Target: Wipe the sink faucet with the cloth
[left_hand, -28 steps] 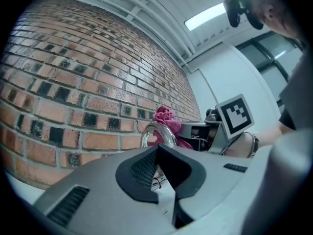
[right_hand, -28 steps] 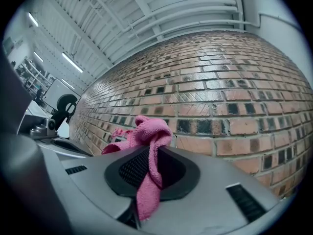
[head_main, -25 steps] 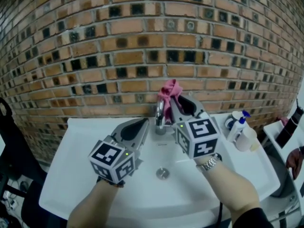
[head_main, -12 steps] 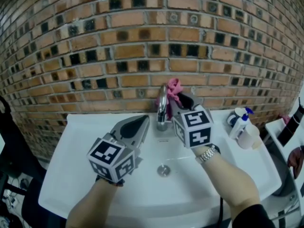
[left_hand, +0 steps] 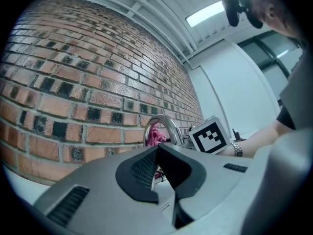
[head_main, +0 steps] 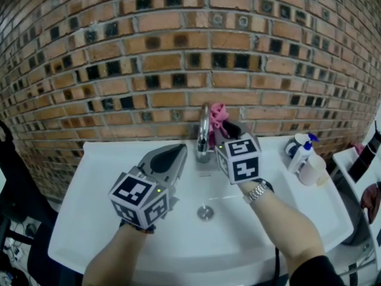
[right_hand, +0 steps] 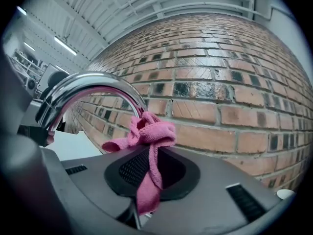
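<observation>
1. The right claw (head_main: 221,128) is at centre frame in the head view, pinching a pink cloth (head_main: 218,115).
2. In the right gripper view the cloth (right_hand: 146,136) is bunched above the claw's tips (right_hand: 146,155), and a strip of it hangs down between the pads.
3. The cloth lies just right of the chrome faucet (head_main: 203,130), up by the top of the curved spout. It looks pressed against the spout (right_hand: 88,89), though the contact itself is hard to make out.
4. The left claw (head_main: 180,150) is left of and below the faucet, over the white sink (head_main: 89,219). Its tips point toward the faucet's base and stay apart from it.
5. In the left gripper view the left claw (left_hand: 157,150) is pressed together with nothing between the pads. The faucet (left_hand: 164,125) and cloth (left_hand: 156,135) show beyond it.
6. The drain (head_main: 205,213) lies below centre, between the two forearms.
7. A watch (head_main: 257,191) is on the right wrist.
8. Two bottles (head_main: 302,158) stand on the sink's ledge at right, one with a blue spray top.
9. A brick wall (head_main: 119,70) fills the upper half of the frame.
</observation>
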A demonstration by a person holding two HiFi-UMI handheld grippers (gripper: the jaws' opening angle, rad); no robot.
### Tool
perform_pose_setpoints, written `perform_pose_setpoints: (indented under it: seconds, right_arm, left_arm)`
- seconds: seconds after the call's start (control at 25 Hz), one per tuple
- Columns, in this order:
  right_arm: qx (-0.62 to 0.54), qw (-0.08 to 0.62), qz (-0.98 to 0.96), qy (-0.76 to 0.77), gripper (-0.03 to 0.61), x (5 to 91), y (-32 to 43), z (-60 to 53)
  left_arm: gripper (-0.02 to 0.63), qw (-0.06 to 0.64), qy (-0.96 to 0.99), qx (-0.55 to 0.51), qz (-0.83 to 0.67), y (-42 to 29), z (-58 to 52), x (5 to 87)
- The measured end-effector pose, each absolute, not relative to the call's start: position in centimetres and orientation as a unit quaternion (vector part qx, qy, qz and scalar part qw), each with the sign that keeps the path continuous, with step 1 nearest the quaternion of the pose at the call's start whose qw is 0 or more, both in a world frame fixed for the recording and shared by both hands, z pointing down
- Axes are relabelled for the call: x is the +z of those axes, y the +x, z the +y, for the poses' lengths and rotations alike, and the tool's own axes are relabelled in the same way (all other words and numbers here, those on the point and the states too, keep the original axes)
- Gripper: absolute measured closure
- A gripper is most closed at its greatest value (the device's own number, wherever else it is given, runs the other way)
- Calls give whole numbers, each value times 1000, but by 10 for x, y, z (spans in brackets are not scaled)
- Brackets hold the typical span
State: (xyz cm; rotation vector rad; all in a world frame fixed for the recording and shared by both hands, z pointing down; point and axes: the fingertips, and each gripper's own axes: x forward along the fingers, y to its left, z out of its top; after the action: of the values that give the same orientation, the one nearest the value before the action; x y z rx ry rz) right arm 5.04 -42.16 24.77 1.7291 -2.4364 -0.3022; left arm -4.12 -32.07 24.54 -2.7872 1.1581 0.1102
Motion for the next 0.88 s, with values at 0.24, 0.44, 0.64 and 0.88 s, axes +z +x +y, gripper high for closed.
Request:
perform_pose_setpoints:
  seconds: [0.24,0.44,0.64,0.88]
  right_arm:
    - [-85,87,-807,578,529,268,50,-426]
    - [-79,96,-806,579,529,277,49,-425]
    - [-75,101,-805,579,528,287,49,-422]
    - [-72,104,-806,579,528,295,49,-416]
  left_arm:
    - [609,60,-921,35,383,-42,-323,247]
    - [609,60,-922,32,382,-41,-323,248]
    - [609,60,-921,29,384,-40,-323,250]
    - [609,59,-921,28,385,-41,-322,250]
